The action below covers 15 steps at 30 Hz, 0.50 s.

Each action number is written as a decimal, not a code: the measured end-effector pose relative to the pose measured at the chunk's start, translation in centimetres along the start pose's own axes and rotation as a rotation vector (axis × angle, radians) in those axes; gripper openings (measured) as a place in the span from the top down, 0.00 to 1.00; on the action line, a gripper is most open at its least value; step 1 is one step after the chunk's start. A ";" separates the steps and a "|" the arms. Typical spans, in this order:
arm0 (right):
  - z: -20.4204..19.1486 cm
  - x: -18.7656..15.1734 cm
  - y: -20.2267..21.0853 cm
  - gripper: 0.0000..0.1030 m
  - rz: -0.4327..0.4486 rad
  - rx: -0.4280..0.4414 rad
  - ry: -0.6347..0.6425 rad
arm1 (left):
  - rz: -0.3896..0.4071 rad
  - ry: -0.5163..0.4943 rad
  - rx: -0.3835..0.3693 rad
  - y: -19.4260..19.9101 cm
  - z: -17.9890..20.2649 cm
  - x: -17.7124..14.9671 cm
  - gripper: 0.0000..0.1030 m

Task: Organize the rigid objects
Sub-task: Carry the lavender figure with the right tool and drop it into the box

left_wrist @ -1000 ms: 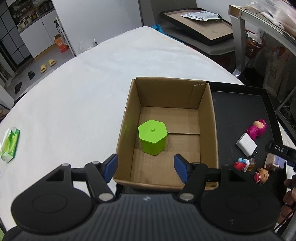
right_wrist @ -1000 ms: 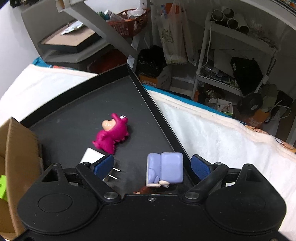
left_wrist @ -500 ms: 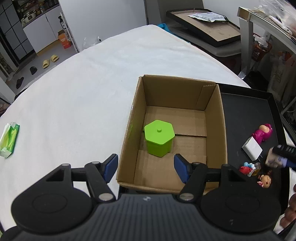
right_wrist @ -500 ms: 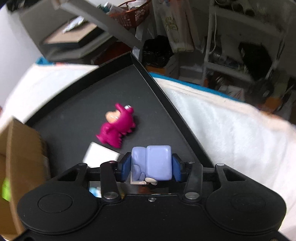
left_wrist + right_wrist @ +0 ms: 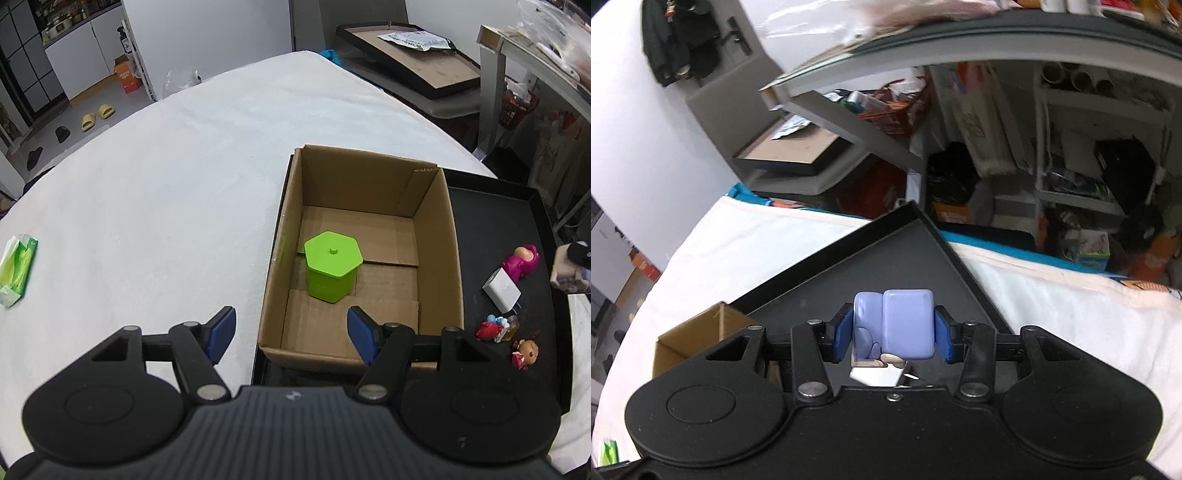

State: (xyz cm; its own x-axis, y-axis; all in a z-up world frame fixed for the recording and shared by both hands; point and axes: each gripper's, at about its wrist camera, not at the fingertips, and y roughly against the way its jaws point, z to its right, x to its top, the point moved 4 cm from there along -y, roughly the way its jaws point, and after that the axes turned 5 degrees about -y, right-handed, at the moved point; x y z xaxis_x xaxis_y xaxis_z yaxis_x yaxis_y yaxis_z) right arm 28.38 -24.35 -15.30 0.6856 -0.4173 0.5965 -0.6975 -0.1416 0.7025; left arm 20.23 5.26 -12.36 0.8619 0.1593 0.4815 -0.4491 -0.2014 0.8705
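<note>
White tabletop [image 5: 166, 192]: my right tongs [image 5: 891, 334] pinch purple toy [image 5: 905, 325]; left tongs [image 5: 291, 332] spread, box [image 5: 436, 236] at 12 o'clock.

No text, label or number can be read anywhere.

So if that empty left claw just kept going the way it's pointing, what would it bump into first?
Most likely the cardboard box: the left claw, open and empty, points down over its near wall, towards the box floor in front of the green hexagonal container. Depth is hard to judge here.
</note>
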 end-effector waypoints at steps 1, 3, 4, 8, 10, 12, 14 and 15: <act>-0.3 0.0 0.0 0.57 -0.003 0.007 0.008 | 0.001 0.002 -0.003 0.0 -0.2 0.0 0.37; -1.1 -0.2 0.0 0.57 -0.009 0.024 0.029 | 0.007 0.005 -0.006 0.1 -0.5 0.1 0.37; -1.5 -0.3 0.1 0.57 -0.011 0.031 0.042 | 0.008 0.007 -0.008 0.1 -0.7 0.1 0.37; -3.8 -0.9 0.4 0.57 -0.010 0.072 0.107 | 0.004 0.016 -0.028 -0.1 -1.3 0.2 0.37; -4.9 -1.2 0.6 0.57 -0.011 0.094 0.131 | 0.008 0.012 -0.035 -0.2 -1.7 0.2 0.37; -6.0 -1.5 0.7 0.57 -0.012 0.115 0.162 | 0.010 0.006 -0.036 -0.3 -2.0 0.2 0.37; -7.1 -1.7 0.9 0.57 -0.004 0.135 0.190 | 0.012 0.003 -0.041 -0.5 -2.4 0.2 0.37; -7.5 -1.8 1.0 0.57 0.001 0.145 0.202 | 0.014 0.005 -0.043 -0.6 -2.7 0.2 0.37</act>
State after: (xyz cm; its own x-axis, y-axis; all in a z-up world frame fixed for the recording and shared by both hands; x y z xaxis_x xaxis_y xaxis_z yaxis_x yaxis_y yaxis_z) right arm 28.02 -17.01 -12.69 0.7025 -0.2319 0.6729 -0.7109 -0.2746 0.6475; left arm 20.08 7.99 -12.49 0.8541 0.1618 0.4943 -0.4711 -0.1617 0.8671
